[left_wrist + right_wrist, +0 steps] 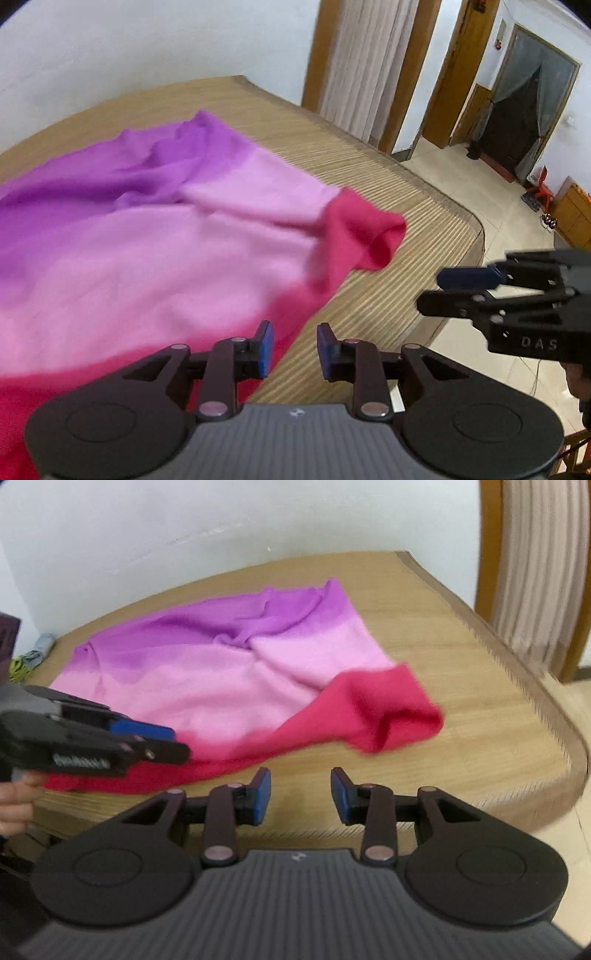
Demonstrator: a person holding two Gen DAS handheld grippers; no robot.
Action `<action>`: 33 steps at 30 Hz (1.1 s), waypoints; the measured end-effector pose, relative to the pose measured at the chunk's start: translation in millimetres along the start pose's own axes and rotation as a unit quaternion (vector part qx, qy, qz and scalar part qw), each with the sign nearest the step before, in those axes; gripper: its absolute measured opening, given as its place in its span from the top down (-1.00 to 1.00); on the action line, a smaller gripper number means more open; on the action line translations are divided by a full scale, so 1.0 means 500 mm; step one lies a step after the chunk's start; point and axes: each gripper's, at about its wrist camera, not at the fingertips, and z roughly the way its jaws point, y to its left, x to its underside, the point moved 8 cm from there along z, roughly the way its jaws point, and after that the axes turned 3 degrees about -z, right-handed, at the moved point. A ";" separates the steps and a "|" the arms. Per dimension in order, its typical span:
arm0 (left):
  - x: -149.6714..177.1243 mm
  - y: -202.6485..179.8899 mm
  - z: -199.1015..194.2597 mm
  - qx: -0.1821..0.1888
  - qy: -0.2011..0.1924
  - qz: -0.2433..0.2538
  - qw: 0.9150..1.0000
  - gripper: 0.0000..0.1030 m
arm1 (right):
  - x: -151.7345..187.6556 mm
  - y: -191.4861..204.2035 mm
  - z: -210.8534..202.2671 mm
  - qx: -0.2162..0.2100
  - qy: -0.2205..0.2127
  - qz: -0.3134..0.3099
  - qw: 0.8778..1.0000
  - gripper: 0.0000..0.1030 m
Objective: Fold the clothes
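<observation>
Roughly midway, perhaps | garment (236, 686) lies rumpled on the mat-covered table (480, 709), red hem at the near edge, right corner curled over | left gripper (294, 349) and right gripper (300, 795) both parted, empty | blur hides fold lines; squaring and further folds remain

The only lettering I can read is "DAS", pale on the black side of the right gripper (439, 291) in the left wrist view; the pale mark on the left gripper (177, 744) is too blurred to read.
</observation>
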 end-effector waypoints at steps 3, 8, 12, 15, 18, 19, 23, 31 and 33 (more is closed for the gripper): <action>-0.044 -0.044 0.056 -0.007 -0.005 -0.014 1.000 0.41 | -0.039 -0.058 0.026 -0.017 -0.001 -0.018 1.000 0.25; -0.135 -0.115 0.154 -0.016 -0.034 -0.045 0.998 0.20 | -0.101 -0.163 0.077 -0.061 0.016 -0.057 0.996 0.25; -0.217 -0.176 0.230 -0.019 -0.034 -0.076 0.996 0.18 | -0.140 -0.265 0.109 -0.078 0.061 -0.073 0.992 0.25; -0.264 -0.216 0.273 -0.031 -0.023 -0.088 0.995 0.17 | -0.171 -0.336 0.116 -0.088 0.058 -0.090 0.990 0.25; -0.299 -0.245 0.303 -0.055 -0.020 -0.106 0.993 0.12 | -0.193 -0.400 0.131 -0.114 0.060 -0.076 0.989 0.25; -0.305 -0.249 0.313 -0.073 -0.020 -0.119 0.990 0.12 | -0.200 -0.418 0.137 -0.128 0.061 -0.077 0.987 0.25; -0.329 -0.272 0.356 -0.141 -0.022 -0.192 0.971 0.11 | -0.216 -0.506 0.161 -0.172 0.063 -0.106 0.977 0.25; -0.335 -0.344 0.456 -0.257 0.005 -0.417 0.872 0.12 | -0.251 -0.696 0.170 -0.252 0.082 -0.201 0.943 0.23; -0.332 -0.358 0.451 -0.266 0.005 -0.448 0.853 0.11 | -0.275 -0.713 0.190 -0.273 0.096 -0.215 0.933 0.20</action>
